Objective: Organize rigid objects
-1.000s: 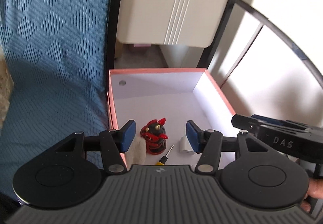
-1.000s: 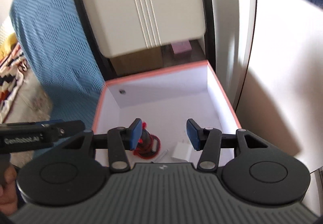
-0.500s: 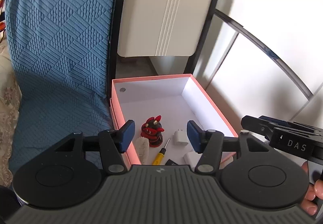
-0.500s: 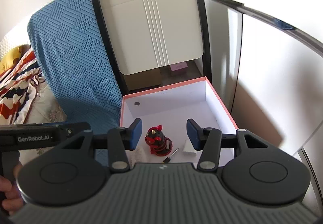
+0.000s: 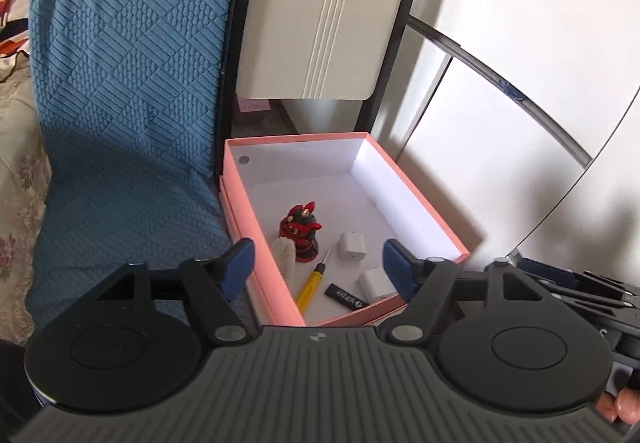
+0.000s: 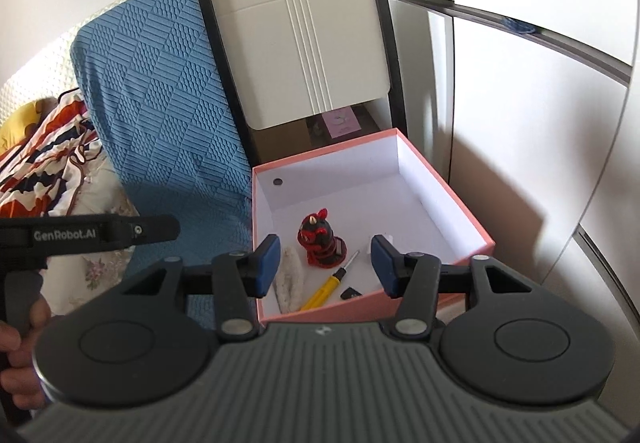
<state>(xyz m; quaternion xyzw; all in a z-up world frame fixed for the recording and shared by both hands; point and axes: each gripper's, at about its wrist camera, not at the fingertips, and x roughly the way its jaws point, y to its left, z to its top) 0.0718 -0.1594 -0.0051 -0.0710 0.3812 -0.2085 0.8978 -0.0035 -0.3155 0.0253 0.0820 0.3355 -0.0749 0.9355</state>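
Note:
An open pink box [image 5: 424, 203] [image 6: 460, 199] with a white inside holds a red and black figurine [image 5: 302, 233] [image 6: 319, 241], a yellow-handled screwdriver [image 5: 310, 285] [image 6: 326, 289], a fluffy white piece [image 5: 285, 253] [image 6: 289, 279], two white charger cubes [image 5: 353, 246] [image 5: 374, 284] and a small black stick [image 5: 346, 297] [image 6: 350, 293]. My left gripper [image 5: 318, 269] is open and empty, above the box's near end. My right gripper [image 6: 324, 263] is open and empty, also above the near end.
A blue quilted cover [image 5: 120, 91] [image 6: 160, 103] lies left of the box. A beige folding chair back [image 5: 320, 27] [image 6: 308, 51] stands behind it. White cabinet panels [image 5: 500, 147] [image 6: 520, 115] are on the right. Patterned bedding [image 6: 48, 151] lies far left.
Both grippers have pulled back and up from inside the box. More of the box and the things in it now shows. Both stay open.

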